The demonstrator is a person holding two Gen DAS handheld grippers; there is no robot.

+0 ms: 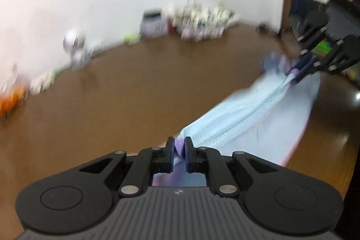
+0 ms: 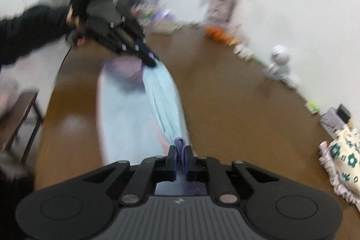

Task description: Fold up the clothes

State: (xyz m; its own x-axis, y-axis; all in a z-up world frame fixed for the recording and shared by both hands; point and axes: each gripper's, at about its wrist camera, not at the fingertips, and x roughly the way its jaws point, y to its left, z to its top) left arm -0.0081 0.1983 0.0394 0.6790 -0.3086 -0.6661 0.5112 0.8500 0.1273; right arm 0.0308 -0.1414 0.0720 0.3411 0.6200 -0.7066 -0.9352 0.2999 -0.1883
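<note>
Left gripper [image 1: 179,147] and right gripper [image 2: 180,153] both clamping purple-trimmed light-blue mesh garment [image 1: 245,118], stretching it over brown table [image 1: 112,93].

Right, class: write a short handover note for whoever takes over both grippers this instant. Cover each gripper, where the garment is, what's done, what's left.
Left gripper: shut on the purple trim at one end of the light blue garment.
Right gripper: shut on the purple trim at the other end.
Garment: stretched between the two grippers, bunched into a band along the held edge, the rest draping onto the brown table.
Done: both ends gripped, edge lifted.
Left: no finished fold shows yet; lay it flat, then fold.
</note>
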